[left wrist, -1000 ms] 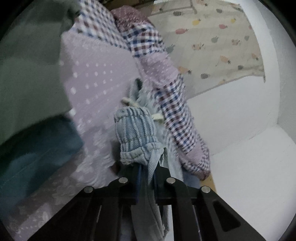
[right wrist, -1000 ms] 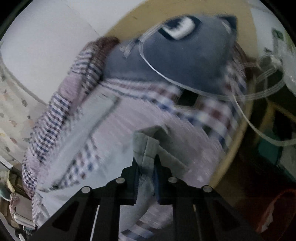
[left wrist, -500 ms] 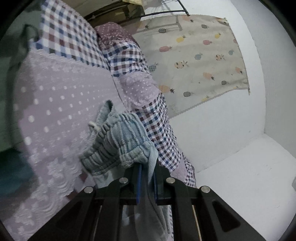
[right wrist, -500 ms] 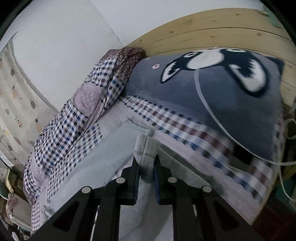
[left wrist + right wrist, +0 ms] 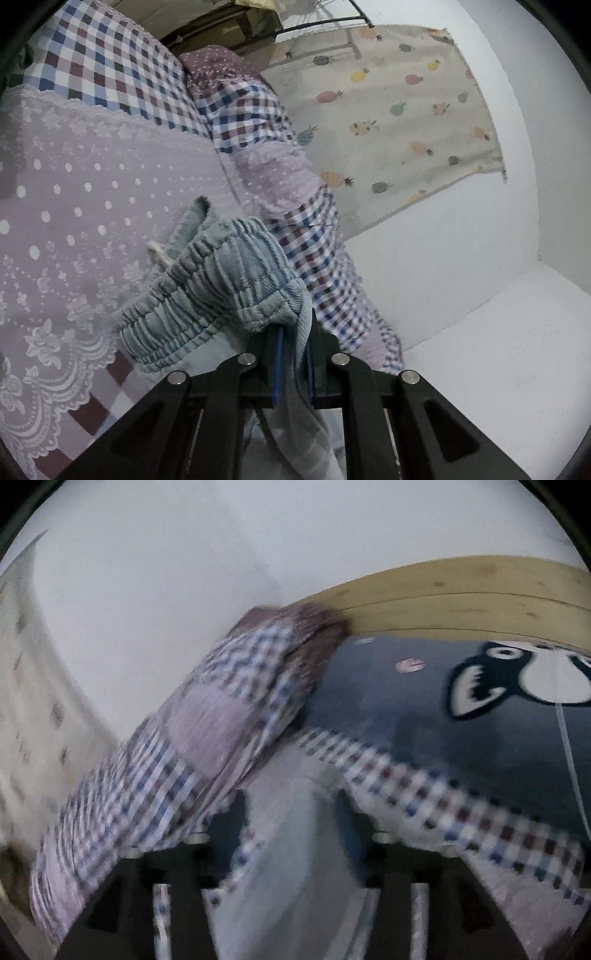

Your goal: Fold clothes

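A pale blue garment (image 5: 221, 288) is pinched at its gathered waistband by the left gripper (image 5: 293, 354), the band bunched leftward over the lilac bedspread (image 5: 92, 192). In the blurred right view, pale cloth (image 5: 291, 849) is seen between the right gripper's (image 5: 291, 834) fingers; its grip cannot be told.
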The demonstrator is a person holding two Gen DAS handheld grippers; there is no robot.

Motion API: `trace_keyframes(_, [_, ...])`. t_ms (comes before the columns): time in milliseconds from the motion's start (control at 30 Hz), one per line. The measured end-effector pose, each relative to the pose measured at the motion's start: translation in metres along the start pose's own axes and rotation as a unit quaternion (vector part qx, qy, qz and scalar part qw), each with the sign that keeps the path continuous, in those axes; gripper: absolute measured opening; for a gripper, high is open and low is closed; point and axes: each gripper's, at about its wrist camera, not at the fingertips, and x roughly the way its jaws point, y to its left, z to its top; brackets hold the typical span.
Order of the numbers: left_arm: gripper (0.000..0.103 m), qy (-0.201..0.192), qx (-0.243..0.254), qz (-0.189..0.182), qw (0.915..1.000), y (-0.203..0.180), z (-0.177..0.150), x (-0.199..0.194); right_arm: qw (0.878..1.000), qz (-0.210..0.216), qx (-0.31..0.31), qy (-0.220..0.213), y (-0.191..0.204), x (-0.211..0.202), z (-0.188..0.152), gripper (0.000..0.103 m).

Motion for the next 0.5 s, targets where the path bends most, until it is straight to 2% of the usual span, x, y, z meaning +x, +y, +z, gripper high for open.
trace_keyframes(67, [0.009, 0.002, -0.005, 0.009, 0.9999, 0.005, 0.0, 0.0, 0.996, 0.044, -0.065, 0.043, 0.03, -0.001, -0.043, 0.078])
trace_keyframes(133, [0.009, 0.002, -0.009, 0.012, 0.9999, 0.008, -0.001, -0.001, 0.981, 0.101, -0.13, 0.099, 0.059, -0.003, -0.088, 0.078])
trace_keyframes(167, [0.009, 0.001, -0.011, 0.011, 0.9999, 0.009, -0.001, -0.001, 0.966, 0.144, -0.162, 0.138, 0.075, -0.005, -0.112, 0.078])
trace_keyframes(200, [0.009, 0.002, -0.01, 0.012, 0.9999, 0.009, -0.001, -0.001, 0.944, 0.193, -0.199, 0.178, 0.094, -0.01, -0.137, 0.078])
trace_keyframes(267, [0.009, 0.003, -0.008, 0.012, 0.9999, 0.008, -0.001, -0.002, 0.892, 0.272, -0.282, 0.227, 0.134, -0.03, -0.179, 0.078])
trace_keyframes(367, [0.009, 0.005, -0.008, 0.013, 0.9999, 0.009, 0.001, -0.002, 0.808, 0.355, -0.403, 0.241, 0.185, -0.07, -0.22, 0.078])
trace_keyframes(433, [0.009, 0.006, -0.011, 0.013, 0.9998, 0.01, 0.001, -0.002, 0.738, 0.405, -0.482, 0.242, 0.214, -0.102, -0.25, 0.078])
trace_keyframes(500, [0.009, 0.007, -0.011, 0.013, 0.9998, 0.009, 0.001, -0.001, 0.663, 0.444, -0.552, 0.243, 0.241, -0.131, -0.279, 0.077])
